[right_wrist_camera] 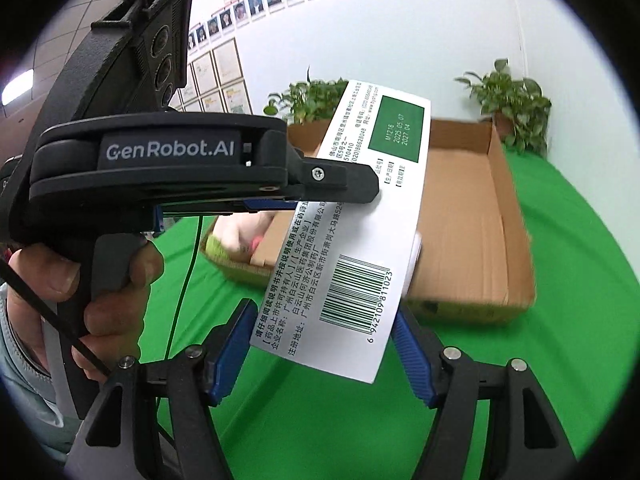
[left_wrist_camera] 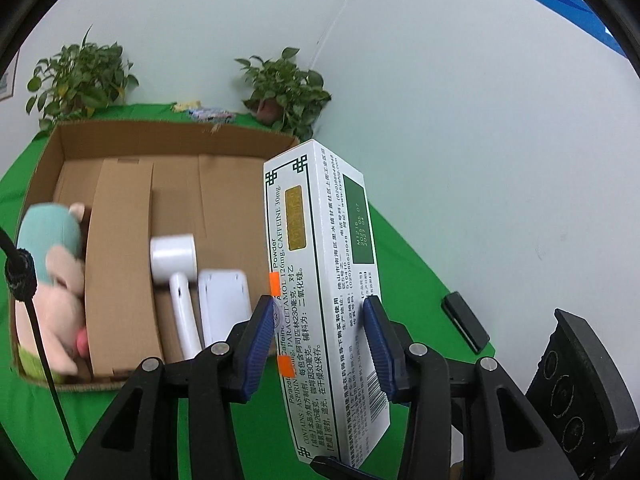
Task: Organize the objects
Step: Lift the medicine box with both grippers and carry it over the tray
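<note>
Gripping 1 medicine box together, left tongs, right tongs, above cardboard box (plush toy inside).

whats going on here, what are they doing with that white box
A person holds a gripper in each hand and is tidying things into a cardboard box on a green cloth. The left gripper is shut on a white medicine box, held off the cloth beside the cardboard box. The right gripper brackets the same medicine box's end; whether its pads press on it is unclear. A plush toy and white items already lie inside.
</note>
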`<state>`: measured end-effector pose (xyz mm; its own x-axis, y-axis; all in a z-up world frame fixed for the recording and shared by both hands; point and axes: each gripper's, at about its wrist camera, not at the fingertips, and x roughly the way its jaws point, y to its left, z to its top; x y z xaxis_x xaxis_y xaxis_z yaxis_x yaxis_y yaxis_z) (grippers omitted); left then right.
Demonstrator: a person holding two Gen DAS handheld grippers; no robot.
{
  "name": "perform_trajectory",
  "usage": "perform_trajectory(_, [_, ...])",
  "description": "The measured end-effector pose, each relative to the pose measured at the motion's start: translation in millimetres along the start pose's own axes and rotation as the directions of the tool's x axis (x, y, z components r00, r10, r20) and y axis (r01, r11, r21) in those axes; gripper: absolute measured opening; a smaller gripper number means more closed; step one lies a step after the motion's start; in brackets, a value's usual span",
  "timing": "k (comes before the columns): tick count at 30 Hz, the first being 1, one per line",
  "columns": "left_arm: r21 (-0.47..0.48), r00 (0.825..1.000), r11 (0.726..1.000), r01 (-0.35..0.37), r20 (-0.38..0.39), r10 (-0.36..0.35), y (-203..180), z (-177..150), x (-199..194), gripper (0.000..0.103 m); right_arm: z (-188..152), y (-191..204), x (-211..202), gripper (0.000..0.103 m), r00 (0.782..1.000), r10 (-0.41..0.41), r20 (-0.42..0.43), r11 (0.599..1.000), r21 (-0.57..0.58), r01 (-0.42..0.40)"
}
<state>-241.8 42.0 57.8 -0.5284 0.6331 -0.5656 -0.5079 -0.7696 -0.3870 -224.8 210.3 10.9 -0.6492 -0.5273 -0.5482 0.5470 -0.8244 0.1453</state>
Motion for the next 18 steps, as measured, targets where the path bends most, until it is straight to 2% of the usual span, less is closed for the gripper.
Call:
perform_trajectory(4, [0.009,1.000,1.000,0.007,0.009,-0.007,-4.4,35.5,16.7,0.042,16.4,-10.8,5.3,0.067,1.000,-0.003,0.025,1.000,-0.003,0.003])
perform_trajectory(9, [0.000,1.000,1.000,0.019,-0.002,-0.019,-1.2,52.3,30.1,0.041,26.9,-22.5,14.2,0.067,1.000,-0.003,0.021,1.000,0.003,0.003])
perform_trajectory(14, [-0.020,0.999,0.999,0.030,-0.031,-0.030,7.6,60.5,54.1,0.040,34.6,-36.3,25.7,0.067,1.000,0.005,-0.016,1.000,0.005,-0.005])
perform_trajectory(18, [-0.064,0.997,0.997,0.034,-0.062,-0.038,29.8,63.2,88.5,0.039,40.7,-55.1,41.8,0.067,0.995,0.049,-0.088,0.999,0.020,-0.047])
